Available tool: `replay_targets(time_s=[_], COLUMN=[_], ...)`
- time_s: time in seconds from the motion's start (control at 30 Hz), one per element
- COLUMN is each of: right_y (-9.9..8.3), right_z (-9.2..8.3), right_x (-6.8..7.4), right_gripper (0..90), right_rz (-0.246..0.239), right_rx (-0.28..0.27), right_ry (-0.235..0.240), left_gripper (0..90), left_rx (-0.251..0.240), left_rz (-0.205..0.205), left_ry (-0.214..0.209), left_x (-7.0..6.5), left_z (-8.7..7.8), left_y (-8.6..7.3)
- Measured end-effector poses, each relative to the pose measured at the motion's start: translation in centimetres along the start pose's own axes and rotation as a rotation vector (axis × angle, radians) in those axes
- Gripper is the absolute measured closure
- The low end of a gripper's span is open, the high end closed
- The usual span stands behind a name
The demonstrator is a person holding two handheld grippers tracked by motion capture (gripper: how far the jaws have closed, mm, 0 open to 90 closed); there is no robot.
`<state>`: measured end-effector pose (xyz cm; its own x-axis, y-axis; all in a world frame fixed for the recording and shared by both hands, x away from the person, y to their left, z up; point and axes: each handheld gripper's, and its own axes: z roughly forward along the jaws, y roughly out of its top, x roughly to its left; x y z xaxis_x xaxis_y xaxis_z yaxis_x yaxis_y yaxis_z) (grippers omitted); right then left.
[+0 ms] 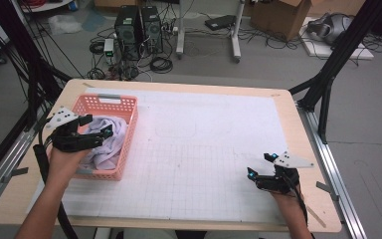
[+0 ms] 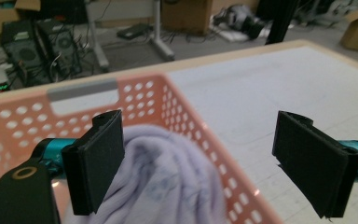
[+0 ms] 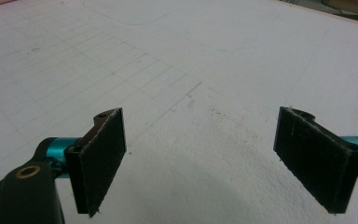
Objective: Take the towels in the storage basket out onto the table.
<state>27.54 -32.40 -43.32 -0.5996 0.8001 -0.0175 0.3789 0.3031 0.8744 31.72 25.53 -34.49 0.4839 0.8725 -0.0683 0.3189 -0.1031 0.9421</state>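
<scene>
High view: I see the left claw [image 1: 95,130] poised over the pink basket [image 1: 129,144] at the table's left side, its jaws spread wide and holding nothing; below them lies the pale lavender cloth [image 1: 110,142], bunched up inside the basket and rising near its rim; the left hand [image 1: 65,162] grips the claw's body from behind, at the basket's near-left corner. The basket stands on the white gridded mat [image 1: 194,149] that covers most of the wooden table [image 1: 298,134] — its long side runs away from me.

Left gripper view: the left claw [image 2: 214,168] shows both black pads well apart; the cloth [image 2: 168,182] swells up between them, closer to the left pad, and whether that pad touches the fabric I cannot tell; the right pad hangs beyond the basket's perforated wall [image 2: 186,116], over the mat [image 2: 270,88].

Right gripper view: the right claw [image 3: 219,163] is likewise fully open and empty — only the bare, faintly scuffed mat [image 3: 191,84] lies between its pads.

High view again: the right claw [image 1: 262,164] hovers low near the table's front-right corner, well apart from the basket and cloth; the right hand [image 1: 286,196] holds it from behind; a grey three-cornered plate [image 1: 293,160] sits on top of it.
</scene>
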Motion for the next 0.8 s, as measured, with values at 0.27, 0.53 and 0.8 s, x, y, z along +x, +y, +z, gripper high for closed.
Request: replay_targets(time_s=[0.27,0.53,0.8], right_y=[0.0,0.0,0.1], right_z=[0.1,0.2,0.3], right_x=[0.1,0.2,0.3], right_gripper=[15.9,15.9,15.9], right_rz=[0.000,-0.010,-0.014], right_rx=[0.005,0.009,0.016], right_ry=[0.004,0.007,0.010], left_gripper=[17.4,19.2,9.8], left_rx=[0.209,0.452,0.629], left_rz=[-0.013,-0.065,-0.107], left_ry=[0.077,0.097,0.145], left_x=[2.1,3.1,4.3], left_z=[1.5,3.9,6.7], left_y=[-1.2,-1.5,-2.5])
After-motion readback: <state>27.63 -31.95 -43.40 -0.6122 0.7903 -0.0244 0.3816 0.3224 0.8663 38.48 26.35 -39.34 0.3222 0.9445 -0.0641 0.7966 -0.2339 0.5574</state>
